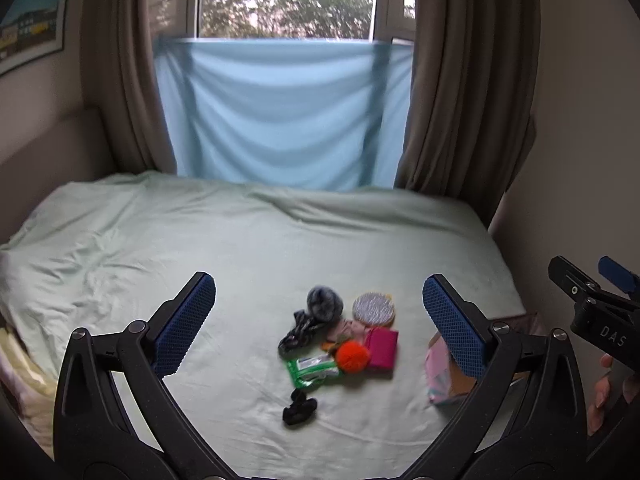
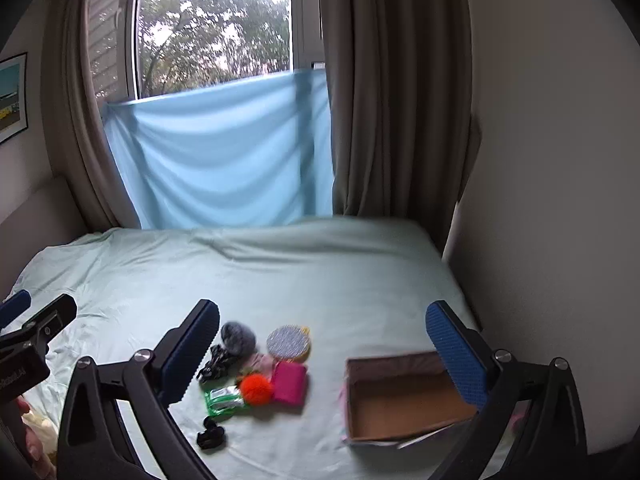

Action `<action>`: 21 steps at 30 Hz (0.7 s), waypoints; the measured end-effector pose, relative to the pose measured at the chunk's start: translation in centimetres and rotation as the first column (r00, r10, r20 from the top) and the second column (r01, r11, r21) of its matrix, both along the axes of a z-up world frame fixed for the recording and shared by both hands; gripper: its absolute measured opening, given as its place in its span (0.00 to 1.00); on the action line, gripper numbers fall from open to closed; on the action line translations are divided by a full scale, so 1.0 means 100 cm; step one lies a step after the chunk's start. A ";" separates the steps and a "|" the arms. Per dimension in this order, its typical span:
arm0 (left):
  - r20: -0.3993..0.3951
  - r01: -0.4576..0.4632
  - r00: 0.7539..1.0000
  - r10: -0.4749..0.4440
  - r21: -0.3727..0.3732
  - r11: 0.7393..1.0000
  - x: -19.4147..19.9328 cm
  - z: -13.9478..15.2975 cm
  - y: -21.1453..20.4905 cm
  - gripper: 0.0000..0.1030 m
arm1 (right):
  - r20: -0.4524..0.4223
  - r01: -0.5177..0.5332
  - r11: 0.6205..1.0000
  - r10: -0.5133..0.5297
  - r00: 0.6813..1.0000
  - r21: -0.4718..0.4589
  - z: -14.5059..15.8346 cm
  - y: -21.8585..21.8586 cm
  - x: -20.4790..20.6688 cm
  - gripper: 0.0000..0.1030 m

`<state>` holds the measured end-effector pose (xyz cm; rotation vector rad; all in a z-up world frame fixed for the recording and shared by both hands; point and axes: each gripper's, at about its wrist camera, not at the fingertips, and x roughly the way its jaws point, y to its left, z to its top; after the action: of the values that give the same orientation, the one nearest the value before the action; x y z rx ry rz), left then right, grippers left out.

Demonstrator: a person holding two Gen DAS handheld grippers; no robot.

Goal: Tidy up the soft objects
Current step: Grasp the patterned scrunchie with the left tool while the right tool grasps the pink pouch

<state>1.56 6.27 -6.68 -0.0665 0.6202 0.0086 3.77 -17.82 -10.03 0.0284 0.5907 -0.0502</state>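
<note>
A cluster of soft objects lies on the pale green bed sheet (image 1: 160, 248): a grey fluffy pompom (image 1: 325, 303), a round silver-and-yellow scrubber (image 1: 373, 309), a pink pouch (image 1: 382, 348), an orange pompom (image 1: 352, 356), a green packet (image 1: 312, 369), a black-and-white scrunchie (image 1: 299, 332) and a black scrunchie (image 1: 299, 405). An open cardboard box (image 2: 404, 396) sits to the right of them. My left gripper (image 1: 319, 324) is open and empty, hovering above the cluster. My right gripper (image 2: 322, 352) is open and empty, between cluster and box.
A blue cloth (image 1: 280, 116) hangs over the window between brown curtains (image 1: 460, 100). A wall (image 2: 560, 200) borders the bed on the right. A pale yellow item (image 1: 20, 364) lies at the bed's left edge.
</note>
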 end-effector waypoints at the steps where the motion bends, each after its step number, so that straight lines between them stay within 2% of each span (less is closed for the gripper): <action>1: -0.019 0.012 1.000 -0.013 -0.003 1.000 0.006 -0.010 0.007 1.00 | -0.009 0.008 1.000 -0.008 1.000 0.000 -0.007 0.004 0.002 1.00; 4: -0.073 0.050 0.996 -0.050 0.001 0.999 0.023 -0.038 0.026 1.00 | -0.038 0.036 0.999 -0.036 0.999 0.007 -0.035 0.020 0.013 1.00; 11: -0.129 0.139 0.982 -0.141 -0.024 0.990 0.071 -0.107 0.062 1.00 | -0.089 0.109 0.994 -0.107 0.990 0.016 -0.113 0.054 0.042 1.00; 18: -0.181 0.211 0.959 -0.216 -0.049 0.976 0.136 -0.196 0.081 1.00 | -0.137 0.182 0.983 -0.177 0.975 0.028 -0.192 0.074 0.084 1.00; 21: -0.209 0.242 0.944 -0.255 -0.085 0.967 0.164 -0.242 0.085 1.00 | -0.139 0.212 0.977 -0.205 0.969 0.037 -0.229 0.073 0.103 1.00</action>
<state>17.93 14.75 -30.91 -0.0430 0.8457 -0.2502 14.02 -10.48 -32.94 0.1385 0.7226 -0.2432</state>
